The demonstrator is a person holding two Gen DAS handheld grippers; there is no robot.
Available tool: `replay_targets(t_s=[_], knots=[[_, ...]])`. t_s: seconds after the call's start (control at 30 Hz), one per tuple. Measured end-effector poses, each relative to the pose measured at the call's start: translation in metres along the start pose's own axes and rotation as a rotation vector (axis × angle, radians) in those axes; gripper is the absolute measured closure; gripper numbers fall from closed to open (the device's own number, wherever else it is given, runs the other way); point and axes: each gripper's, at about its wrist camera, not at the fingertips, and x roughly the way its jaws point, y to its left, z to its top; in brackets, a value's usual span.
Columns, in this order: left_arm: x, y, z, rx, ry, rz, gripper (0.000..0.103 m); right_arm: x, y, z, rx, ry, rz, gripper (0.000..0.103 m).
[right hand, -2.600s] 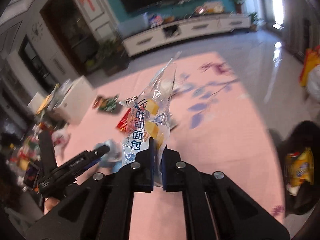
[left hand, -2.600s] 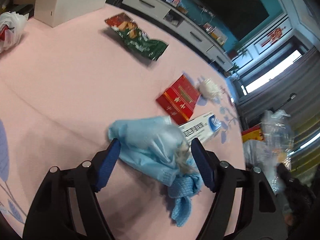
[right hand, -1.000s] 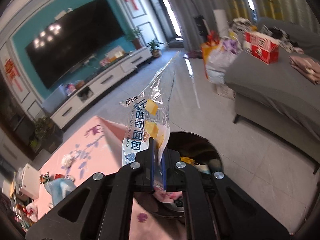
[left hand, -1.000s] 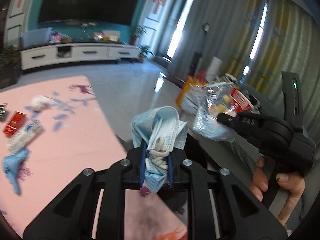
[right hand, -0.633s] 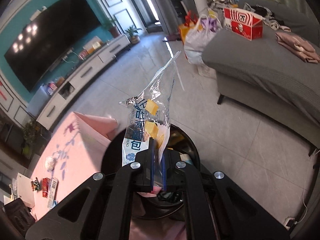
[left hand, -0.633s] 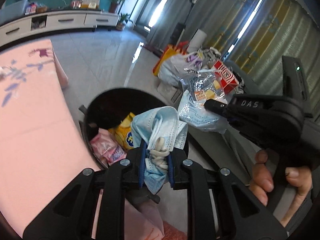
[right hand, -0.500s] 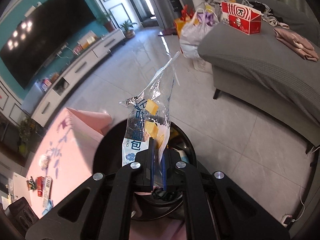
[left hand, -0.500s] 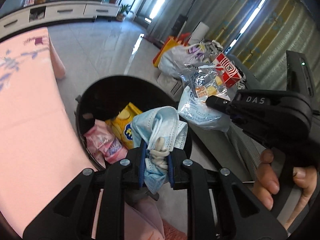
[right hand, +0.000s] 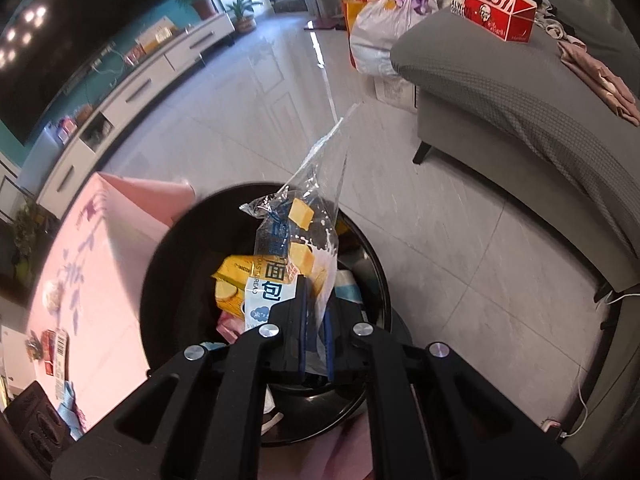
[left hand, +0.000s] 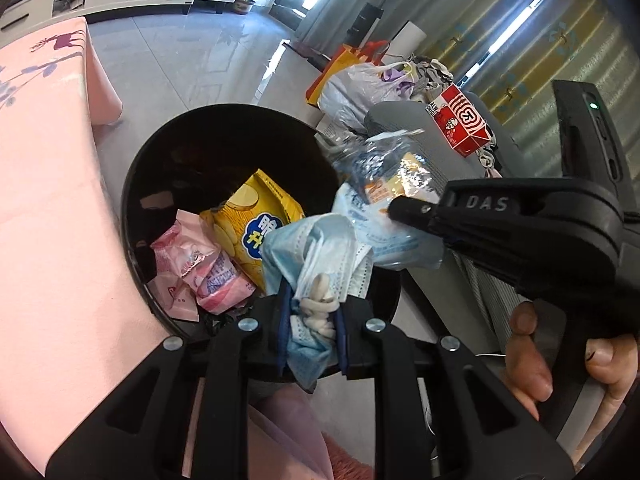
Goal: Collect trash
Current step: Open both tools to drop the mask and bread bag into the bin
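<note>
A round black trash bin (left hand: 132, 184) stands on the floor beside the table; inside lie a yellow chip bag (left hand: 256, 216) and pink wrappers (left hand: 200, 268). My left gripper (left hand: 312, 320) is shut on a bunch of blue face masks (left hand: 320, 248), held over the bin's near rim. From the right comes my right gripper (left hand: 394, 210), held by a person's hand (left hand: 532, 360). In the right wrist view that right gripper (right hand: 315, 332) is shut on a clear bread bag (right hand: 296, 248), which hangs above the bin (right hand: 160, 264) opening.
The pink tablecloth (left hand: 48, 160) edge runs left of the bin, with small items (right hand: 56, 344) lying on it. A grey sofa (right hand: 500, 92) with a red-and-white box (right hand: 492, 12) stands to the right. Filled plastic bags (right hand: 384, 20) sit on the tiled floor behind.
Both grippers have sunk and tipped downward toward the bin, which now looks larger and closer. The masks and the bread bag stay gripped as before.
</note>
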Motion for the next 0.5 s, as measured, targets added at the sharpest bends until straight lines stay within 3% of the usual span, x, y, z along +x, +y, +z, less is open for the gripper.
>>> replay_targets(t_s=[0.13, 0.2, 0.3, 0.33, 0.43, 0.5], knots=[[0.002, 0.0, 0.001, -0.006, 0.007, -0.003, 0.078, 0.0, 0.002, 0.0, -0.001, 0.005, 0.002, 0.094], [0.0, -0.001, 0.002, -0.001, -0.002, -0.001, 0.073, -0.002, 0.001, -0.001, 0.003, 0.003, 0.006, 0.089], [-0.006, -0.001, 0.003, 0.003, -0.021, -0.001, 0.06, -0.009, -0.001, 0.0, 0.012, -0.007, 0.026, 0.072], [-0.01, -0.001, 0.004, 0.003, -0.029, -0.003, 0.052, -0.012, -0.002, 0.0, 0.015, -0.015, 0.033, 0.063], [-0.026, -0.004, 0.006, 0.014, -0.068, 0.023, 0.022, -0.026, 0.0, -0.001, 0.013, -0.061, 0.057, 0.049], [-0.041, -0.007, 0.006, 0.035, -0.117, 0.06, 0.016, -0.04, 0.002, -0.002, 0.009, -0.102, 0.089, 0.039]])
